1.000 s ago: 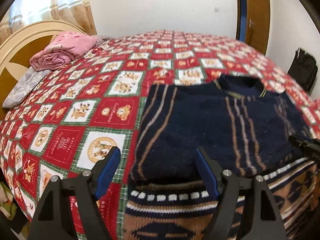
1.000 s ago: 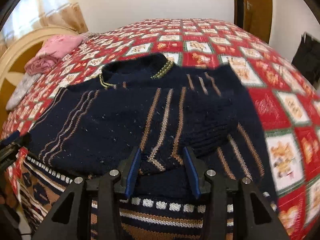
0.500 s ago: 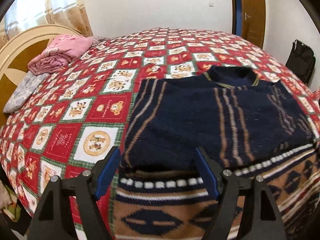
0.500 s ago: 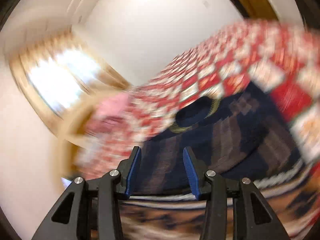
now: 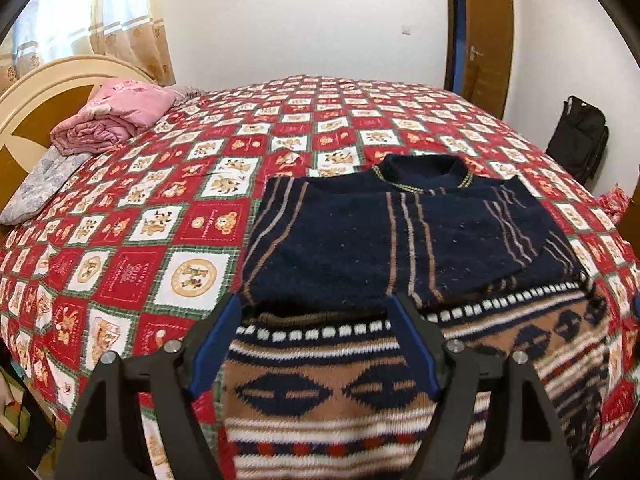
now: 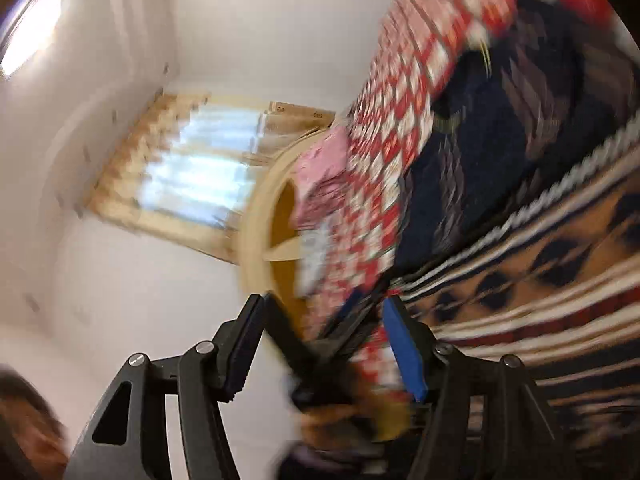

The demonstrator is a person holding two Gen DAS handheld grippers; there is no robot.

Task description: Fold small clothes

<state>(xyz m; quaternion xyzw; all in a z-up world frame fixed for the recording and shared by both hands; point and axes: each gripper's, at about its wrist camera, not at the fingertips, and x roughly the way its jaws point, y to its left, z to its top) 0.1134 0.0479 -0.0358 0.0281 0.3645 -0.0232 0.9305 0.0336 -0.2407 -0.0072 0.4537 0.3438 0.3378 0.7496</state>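
Note:
A knitted sweater [image 5: 400, 240] lies flat on the bed, navy with tan stripes on top and a brown, white and red patterned hem [image 5: 320, 392] nearest me. Both sleeves are folded in over the chest. My left gripper [image 5: 316, 320] is open and empty, raised above the hem's left part. My right gripper [image 6: 326, 316] is open and empty, rolled hard sideways; its view is blurred and shows the sweater [image 6: 500, 140] at the right. The left gripper's dark arm [image 6: 340, 340] crosses between its fingers.
The bed has a red, white and green bear-print quilt [image 5: 192, 208]. A folded pink blanket [image 5: 116, 116] and a grey pillow [image 5: 36, 184] lie by the cream headboard [image 5: 36, 80]. A black bag [image 5: 580, 140] stands at the right wall by a wooden door [image 5: 486, 40].
My left gripper has pulled back and up from the sweater, so more hem shows. My right gripper has let go of the folded sleeve and swung up and sideways, rolling fast.

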